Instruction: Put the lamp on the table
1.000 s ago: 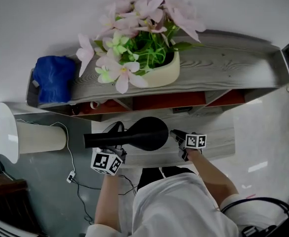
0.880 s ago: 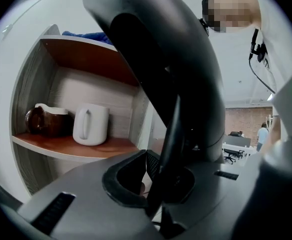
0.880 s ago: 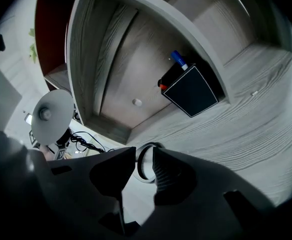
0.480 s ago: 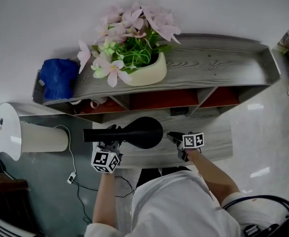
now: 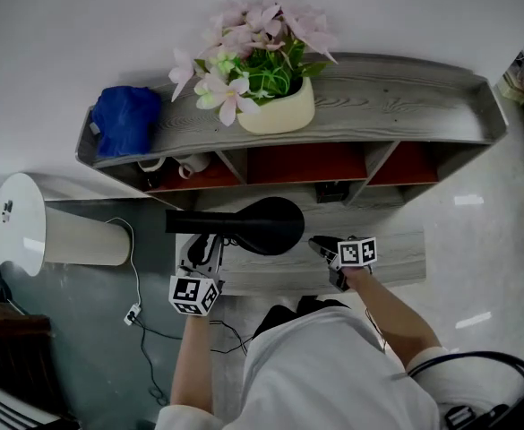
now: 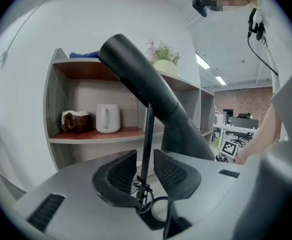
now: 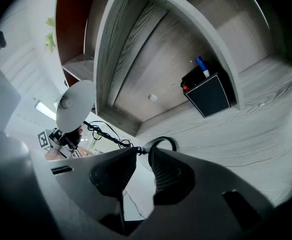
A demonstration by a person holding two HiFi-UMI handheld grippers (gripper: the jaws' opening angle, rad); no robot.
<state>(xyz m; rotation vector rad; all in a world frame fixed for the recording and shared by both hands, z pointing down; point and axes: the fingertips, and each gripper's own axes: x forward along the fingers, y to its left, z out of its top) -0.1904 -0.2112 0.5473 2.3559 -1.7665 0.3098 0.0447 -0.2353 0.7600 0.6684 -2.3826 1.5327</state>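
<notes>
A black lamp hangs between my two grippers over the low grey wood table point(image 5: 396, 260). Its dark cone shade point(image 5: 263, 225) shows large in the left gripper view point(image 6: 155, 104). My left gripper point(image 5: 204, 247) point(image 6: 145, 160) is shut on the lamp's thin black stem point(image 6: 146, 134). My right gripper point(image 5: 321, 245) point(image 7: 143, 156) is shut on the black ring point(image 7: 161, 143) at the stem's other end, just above the table top point(image 7: 245, 124). In the right gripper view the shade's pale inside point(image 7: 76, 106) and the cable-wrapped stem point(image 7: 108, 134) run off to the left.
Behind the table stands a grey shelf unit point(image 5: 405, 106) with a flower pot point(image 5: 275, 110), a blue cloth point(image 5: 125, 119) and mugs point(image 5: 190, 164). A black pen holder point(image 7: 208, 95) sits at the back. A white round stand point(image 5: 20, 236) and a floor cable point(image 5: 136, 312) lie left.
The head view has shifted, so the shelf sits more to the right. The lamp stays held by both grippers and has risen slightly toward the shelf.
</notes>
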